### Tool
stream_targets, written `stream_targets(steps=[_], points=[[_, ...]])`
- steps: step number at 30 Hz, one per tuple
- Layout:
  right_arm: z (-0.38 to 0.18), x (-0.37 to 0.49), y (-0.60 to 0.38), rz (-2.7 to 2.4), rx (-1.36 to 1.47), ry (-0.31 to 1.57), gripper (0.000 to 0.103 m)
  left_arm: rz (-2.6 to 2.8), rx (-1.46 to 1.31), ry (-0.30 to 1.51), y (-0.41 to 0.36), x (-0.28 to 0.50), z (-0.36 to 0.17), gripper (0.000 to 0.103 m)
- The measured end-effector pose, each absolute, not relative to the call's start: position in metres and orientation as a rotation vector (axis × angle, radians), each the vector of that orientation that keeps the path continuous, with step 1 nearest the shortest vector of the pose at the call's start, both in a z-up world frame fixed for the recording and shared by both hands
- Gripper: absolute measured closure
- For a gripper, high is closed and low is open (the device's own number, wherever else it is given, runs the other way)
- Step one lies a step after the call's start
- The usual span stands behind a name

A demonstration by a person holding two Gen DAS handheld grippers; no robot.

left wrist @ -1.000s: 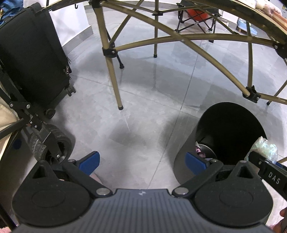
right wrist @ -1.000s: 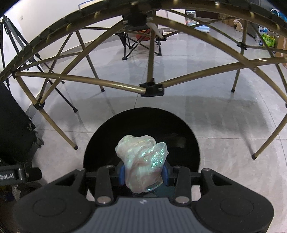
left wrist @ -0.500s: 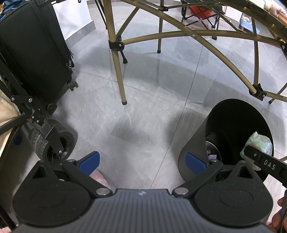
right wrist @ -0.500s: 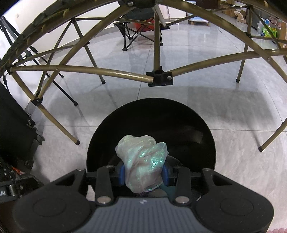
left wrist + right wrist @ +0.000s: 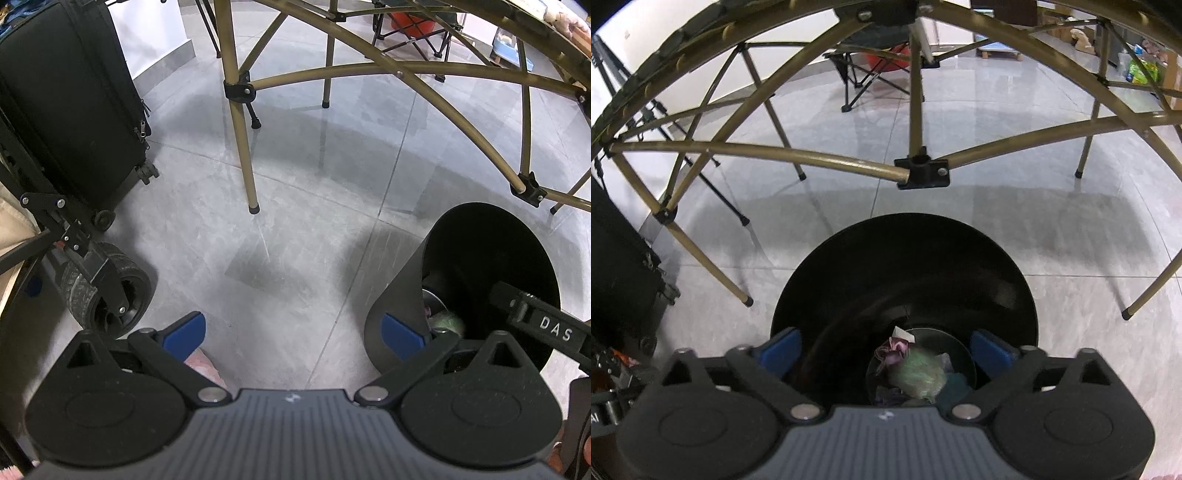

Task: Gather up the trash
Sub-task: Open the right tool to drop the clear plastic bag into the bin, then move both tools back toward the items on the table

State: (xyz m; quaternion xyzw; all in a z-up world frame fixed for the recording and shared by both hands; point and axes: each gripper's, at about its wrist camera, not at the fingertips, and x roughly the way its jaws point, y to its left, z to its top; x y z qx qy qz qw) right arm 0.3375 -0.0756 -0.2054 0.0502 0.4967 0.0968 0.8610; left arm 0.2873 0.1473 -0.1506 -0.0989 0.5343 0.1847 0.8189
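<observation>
A black round bin [image 5: 905,258] stands on the grey floor under a folding table. My right gripper [image 5: 886,349] hangs over its mouth, its jaws opening wide with nothing between the blue pads. A crumpled iridescent plastic wrapper [image 5: 918,374], blurred, lies down inside the bin among other scraps. In the left wrist view the same bin [image 5: 487,254] is at the right, with the wrapper [image 5: 448,321] blurred inside and a finger of the right gripper reaching over the rim. My left gripper [image 5: 293,334] is open above bare floor, holding nothing.
Brass-coloured table legs and struts [image 5: 240,122] cross in front of both views. A black suitcase [image 5: 66,103] and a cart wheel [image 5: 110,291] stand at the left. A folding camp chair [image 5: 871,62] sits further back. Something pink [image 5: 203,363] shows under the left gripper.
My right gripper was shut on the iridescent wrapper over the bin; its jaws have spread and the wrapper has dropped into the bin. The left gripper has stayed open.
</observation>
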Motion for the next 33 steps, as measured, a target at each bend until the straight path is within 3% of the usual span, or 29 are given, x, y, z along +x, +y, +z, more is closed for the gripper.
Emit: stream_targets(steps=[33], points=[[-0.188, 0.331, -0.088, 0.186, 0.095, 0.973, 0.000, 0.376, -0.204, 1.087, 0.133, 0.288, -0.137, 0.000]])
